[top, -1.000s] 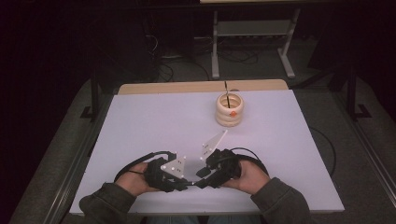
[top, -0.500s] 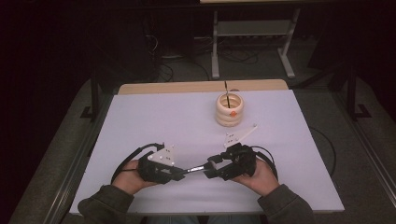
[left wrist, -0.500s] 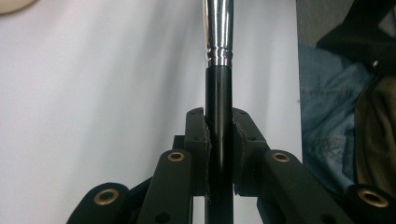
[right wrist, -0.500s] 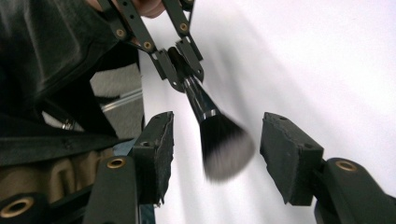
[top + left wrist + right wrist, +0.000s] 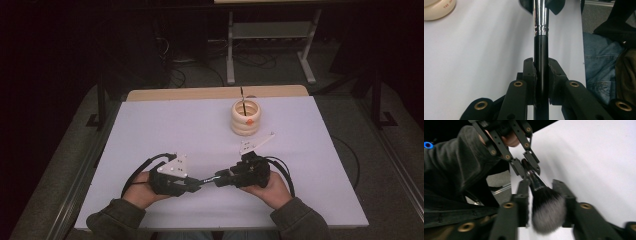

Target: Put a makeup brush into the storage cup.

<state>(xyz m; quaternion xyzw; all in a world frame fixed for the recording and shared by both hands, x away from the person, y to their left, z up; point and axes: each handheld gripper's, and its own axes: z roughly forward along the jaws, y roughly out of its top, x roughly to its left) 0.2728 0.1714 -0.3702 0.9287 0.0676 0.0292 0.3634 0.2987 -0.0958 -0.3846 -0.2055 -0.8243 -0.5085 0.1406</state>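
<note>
While you held the makeup brush (image 5: 541, 62) level above the near part of the white table (image 5: 165, 130), it spanned the gap between your two hands. Your left gripper (image 5: 541, 77) was clenched on the black handle, both pads pressed flat against it just below the shiny metal ferrule (image 5: 541, 20). Your right gripper (image 5: 546, 202) faced it from the other end, and its jaws had just been closing with the bristle head (image 5: 547, 210) between them; the left jaw seemed to touch the hairs, but a sliver of gap showed on the other side, so they were not yet squeezing it.

You were dealing with a light thing, I judged, and one that was stiff along the handle and ferrule but very soft at the tip. The lacquered handle looked smooth and round, so it could have rolled or slid in a loose grip; the firm, centred clamp your left hand had was the right sort. The tuft would have splayed and given no purchase, and crushing it risked bending the hairs. The better place for your right jaws was further along, on the ferrule or the neck where it meets the handle, with gentle force.

The cream ringed holder (image 5: 244, 119) stood well apart, farther back on the table.
</note>
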